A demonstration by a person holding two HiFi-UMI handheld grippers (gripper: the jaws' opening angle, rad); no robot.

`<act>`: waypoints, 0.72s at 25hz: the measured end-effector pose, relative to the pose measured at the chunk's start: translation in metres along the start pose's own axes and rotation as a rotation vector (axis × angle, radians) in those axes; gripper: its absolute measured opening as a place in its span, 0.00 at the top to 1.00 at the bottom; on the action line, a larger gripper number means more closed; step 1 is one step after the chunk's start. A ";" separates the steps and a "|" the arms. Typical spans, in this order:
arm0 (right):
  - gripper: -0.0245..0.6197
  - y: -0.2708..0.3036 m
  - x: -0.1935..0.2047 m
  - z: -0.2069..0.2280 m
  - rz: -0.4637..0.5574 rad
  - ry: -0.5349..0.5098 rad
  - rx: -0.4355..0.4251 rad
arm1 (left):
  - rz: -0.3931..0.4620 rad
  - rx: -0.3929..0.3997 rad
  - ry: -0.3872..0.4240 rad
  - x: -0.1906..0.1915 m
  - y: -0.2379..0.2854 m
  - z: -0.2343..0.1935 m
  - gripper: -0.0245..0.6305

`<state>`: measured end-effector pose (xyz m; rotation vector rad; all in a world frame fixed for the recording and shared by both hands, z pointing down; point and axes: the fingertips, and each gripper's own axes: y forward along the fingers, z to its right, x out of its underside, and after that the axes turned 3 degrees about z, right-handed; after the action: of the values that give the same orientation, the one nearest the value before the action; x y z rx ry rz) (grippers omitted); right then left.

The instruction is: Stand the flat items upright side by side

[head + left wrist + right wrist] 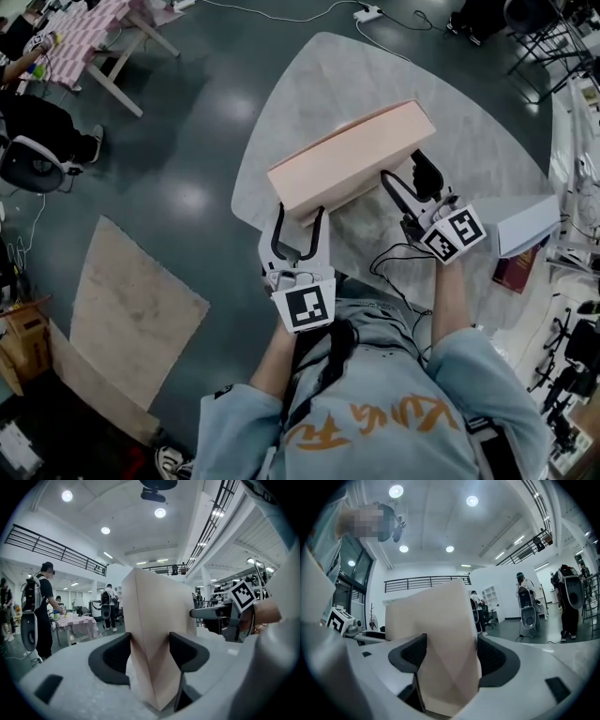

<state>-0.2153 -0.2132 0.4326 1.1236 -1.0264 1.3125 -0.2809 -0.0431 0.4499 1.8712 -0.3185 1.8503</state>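
Both tools grip the pink flat box (352, 159) over the middle of the frame. The left tool (300, 216) pinches its lower-left corner and the right tool (403, 169) its near edge. Held only along one side, the box could swing or slip when stood up. The smooth grey desk (337, 75) may let it slide. Two books (527, 225) lie at right, above a glossy dark floor (187, 122).
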 end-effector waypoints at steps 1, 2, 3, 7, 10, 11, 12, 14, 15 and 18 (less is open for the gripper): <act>0.44 -0.004 0.003 0.000 -0.005 -0.002 0.004 | -0.002 0.003 0.002 0.002 -0.002 0.003 0.55; 0.44 -0.009 0.005 -0.001 -0.011 -0.005 0.009 | -0.004 0.006 0.003 0.005 -0.004 0.006 0.55; 0.44 -0.012 0.007 -0.002 -0.017 -0.009 0.014 | -0.005 0.007 0.003 0.006 -0.006 0.008 0.55; 0.44 -0.013 0.009 -0.011 -0.030 -0.027 0.047 | -0.023 0.002 0.025 0.011 -0.016 0.005 0.56; 0.45 -0.010 0.011 -0.013 -0.029 -0.036 0.100 | -0.036 0.016 0.055 0.017 -0.017 0.003 0.56; 0.46 -0.012 0.012 -0.014 -0.037 -0.043 0.116 | -0.046 0.020 0.056 0.020 -0.019 0.005 0.56; 0.46 -0.014 0.014 -0.014 -0.050 -0.053 0.130 | -0.056 0.025 0.056 0.024 -0.021 0.008 0.56; 0.47 -0.020 0.017 -0.014 -0.088 -0.084 0.160 | -0.082 0.036 0.052 0.031 -0.023 0.014 0.56; 0.49 -0.023 0.020 -0.014 -0.115 -0.104 0.176 | -0.094 0.041 0.048 0.033 -0.023 0.017 0.57; 0.55 -0.029 0.030 -0.021 -0.175 -0.137 0.214 | -0.112 0.039 0.039 0.038 -0.026 0.021 0.57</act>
<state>-0.1872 -0.1858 0.4576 1.4492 -0.8781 1.2384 -0.2480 -0.0245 0.4832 1.8369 -0.1620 1.8278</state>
